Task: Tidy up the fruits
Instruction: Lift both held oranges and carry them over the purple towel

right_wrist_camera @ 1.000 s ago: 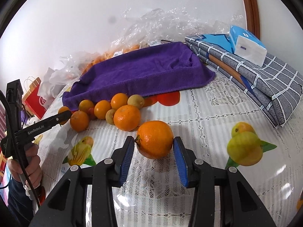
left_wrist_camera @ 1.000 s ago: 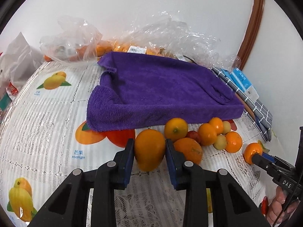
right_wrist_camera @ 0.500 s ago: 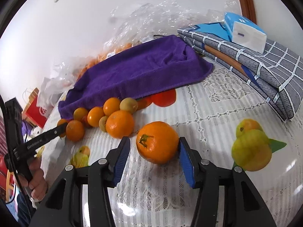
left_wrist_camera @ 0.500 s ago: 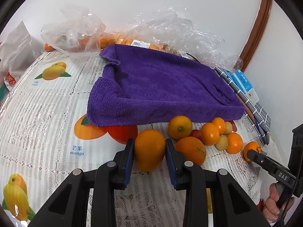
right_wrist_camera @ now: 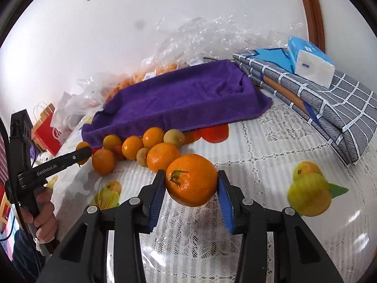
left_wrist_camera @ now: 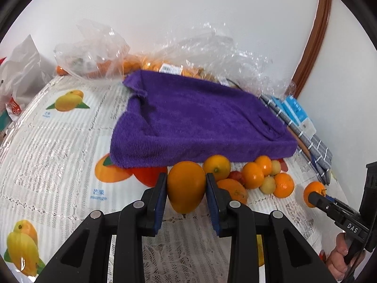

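Smooth oval orange fruit (left_wrist_camera: 186,186) clamped between the blue pads of the left tool (left_wrist_camera: 186,189), both pads pressed on its sides, fruit low over the tabletop (left_wrist_camera: 59,146). Round orange with green stem (right_wrist_camera: 191,183) sits between the pads of the right tool (right_wrist_camera: 191,185); left pad touches it, right pad at its edge with hardly any gap, jaws have just been closing on it, so it reads as gripped.

Loose pile of small fruit (left_wrist_camera: 256,176) just ahead and right of the left tool: oranges, two pale yellow-green ones, one red one half hidden. In the right wrist view the same pile (right_wrist_camera: 141,148) is ahead and left of the right tool, touching the front edge of the purple towel (left_wrist_camera: 200,120).

Towel lies folded just beyond both tools. Behind it clear plastic bags (left_wrist_camera: 99,47) with more oranges inside, against the white wall. Right of the right tool: folded grey checked cloth (right_wrist_camera: 329,103) with a blue-white tissue pack (right_wrist_camera: 311,61) on top. Far left of it a red paper bag (right_wrist_camera: 47,127).

Tabletop cover is white lace with printed fruit pictures. A hand (right_wrist_camera: 44,219) holds the left tool's grip; another hand (left_wrist_camera: 341,259) holds the right one's.
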